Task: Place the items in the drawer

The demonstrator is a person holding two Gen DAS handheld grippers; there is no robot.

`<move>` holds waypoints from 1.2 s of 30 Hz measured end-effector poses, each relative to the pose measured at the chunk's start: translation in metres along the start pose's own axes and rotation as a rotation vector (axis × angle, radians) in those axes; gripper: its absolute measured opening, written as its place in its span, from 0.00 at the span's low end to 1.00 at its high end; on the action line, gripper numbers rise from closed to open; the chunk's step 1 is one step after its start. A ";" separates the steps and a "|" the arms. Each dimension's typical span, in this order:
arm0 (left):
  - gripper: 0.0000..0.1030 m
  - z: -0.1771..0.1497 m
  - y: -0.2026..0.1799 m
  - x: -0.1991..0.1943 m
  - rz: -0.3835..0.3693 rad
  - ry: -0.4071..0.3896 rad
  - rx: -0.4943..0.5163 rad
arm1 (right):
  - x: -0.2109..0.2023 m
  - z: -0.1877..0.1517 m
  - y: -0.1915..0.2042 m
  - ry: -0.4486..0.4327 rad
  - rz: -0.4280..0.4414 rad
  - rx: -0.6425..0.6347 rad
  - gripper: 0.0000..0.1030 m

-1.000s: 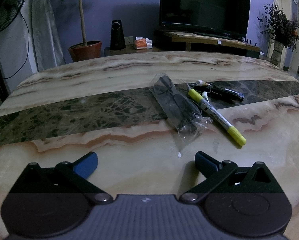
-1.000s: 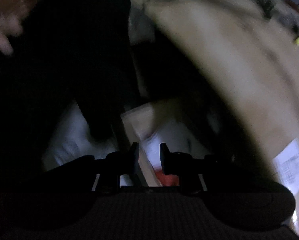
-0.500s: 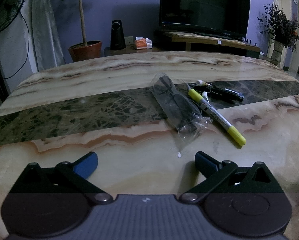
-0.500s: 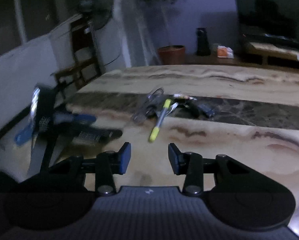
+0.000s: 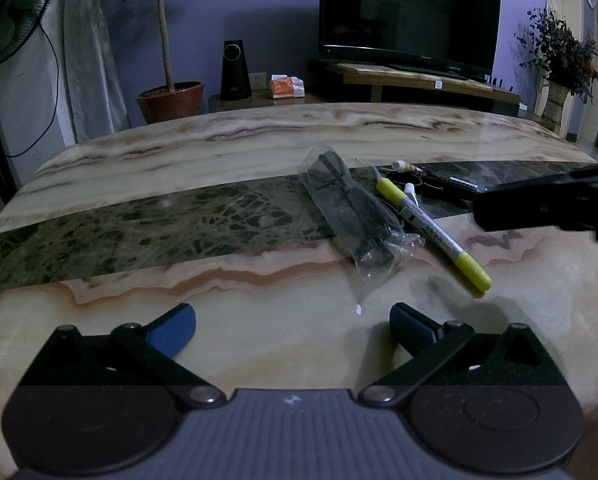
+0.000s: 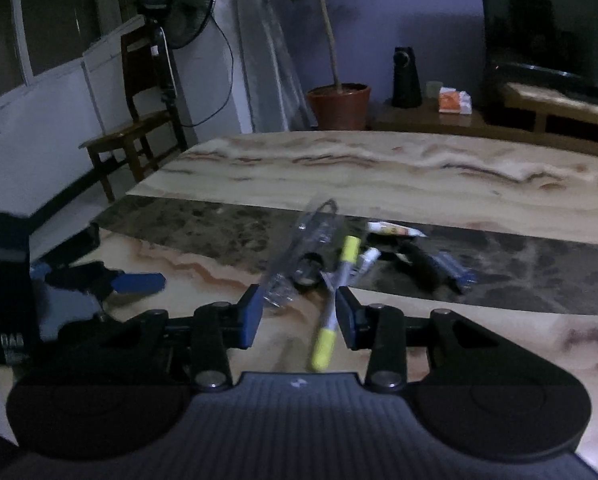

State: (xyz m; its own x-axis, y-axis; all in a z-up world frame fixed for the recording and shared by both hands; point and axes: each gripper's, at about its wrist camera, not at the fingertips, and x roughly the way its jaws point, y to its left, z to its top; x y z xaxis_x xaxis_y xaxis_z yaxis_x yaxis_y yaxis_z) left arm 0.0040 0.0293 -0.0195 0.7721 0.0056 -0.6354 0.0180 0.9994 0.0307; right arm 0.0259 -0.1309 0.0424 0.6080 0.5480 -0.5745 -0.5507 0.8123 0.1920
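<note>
On the marble table point(image 5: 227, 364) lies a small heap: glasses in a clear bag point(image 5: 351, 212), a yellow-capped marker point(image 5: 435, 236), a small white tube point(image 5: 403, 166) and a black item point(image 5: 451, 186). My left gripper point(image 5: 293, 322) rests open just short of the bag, nothing between its blue pads. My right gripper point(image 6: 299, 316) hovers open over the near end of the marker point(image 6: 327, 320), which shows between its fingers untouched. The bag point(image 6: 311, 256) lies just beyond. The right gripper's dark body point(image 5: 547, 204) shows at the right edge. No drawer is in view.
A television point(image 5: 407, 12) on a low stand, a potted plant point(image 5: 171, 100) and a speaker point(image 5: 231, 70) stand beyond the table's far edge. A fan point(image 6: 179, 4) and wooden chair point(image 6: 131, 132) are to the left. My left gripper point(image 6: 95, 276) sits on the table's left side.
My right gripper swung up from a dark space below the table to above the heap, its jaws wider apart. It now enters the left wrist view. The left gripper stayed still.
</note>
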 end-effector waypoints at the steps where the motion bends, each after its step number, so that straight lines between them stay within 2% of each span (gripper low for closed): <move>1: 1.00 0.000 0.000 0.000 0.000 0.000 0.000 | 0.006 0.002 0.002 0.007 0.001 -0.004 0.42; 6: 1.00 0.000 0.000 0.000 0.000 0.000 0.000 | 0.031 0.013 0.008 0.034 -0.006 -0.016 0.42; 12: 1.00 0.000 0.000 0.000 0.000 0.000 0.000 | 0.057 0.029 0.016 0.059 0.026 -0.011 0.42; 16: 1.00 0.000 0.000 0.000 0.000 0.000 0.000 | 0.078 0.034 0.023 0.098 -0.019 -0.063 0.42; 21: 1.00 0.000 0.000 0.000 0.000 0.000 0.000 | 0.097 0.030 0.012 0.127 -0.012 -0.011 0.41; 23: 1.00 0.000 0.000 0.000 0.000 0.000 0.000 | 0.102 0.026 0.013 0.143 -0.036 -0.035 0.37; 26: 1.00 0.000 0.000 0.000 0.000 0.000 0.000 | 0.102 0.022 0.011 0.118 -0.036 -0.043 0.35; 28: 1.00 0.000 0.000 0.000 0.000 0.000 0.000 | 0.100 0.022 0.009 0.105 -0.030 -0.031 0.26; 29: 1.00 0.000 0.000 0.000 0.000 0.000 0.000 | 0.098 0.023 0.006 0.095 -0.023 -0.014 0.14; 30: 1.00 0.000 0.000 0.000 0.000 0.000 0.000 | 0.096 0.024 0.004 0.086 -0.015 0.003 0.12; 34: 1.00 0.000 0.000 0.000 0.000 0.000 0.000 | 0.090 0.024 -0.003 0.080 -0.016 0.032 0.11; 36: 1.00 0.000 0.000 0.000 0.000 0.000 0.000 | 0.082 0.022 -0.010 0.065 0.011 0.074 0.11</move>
State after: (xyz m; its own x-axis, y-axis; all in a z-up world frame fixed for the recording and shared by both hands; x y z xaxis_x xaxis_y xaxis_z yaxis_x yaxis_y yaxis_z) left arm 0.0040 0.0294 -0.0195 0.7721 0.0056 -0.6355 0.0181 0.9994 0.0308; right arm 0.0939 -0.0894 0.0114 0.5626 0.5446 -0.6220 -0.5115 0.8204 0.2557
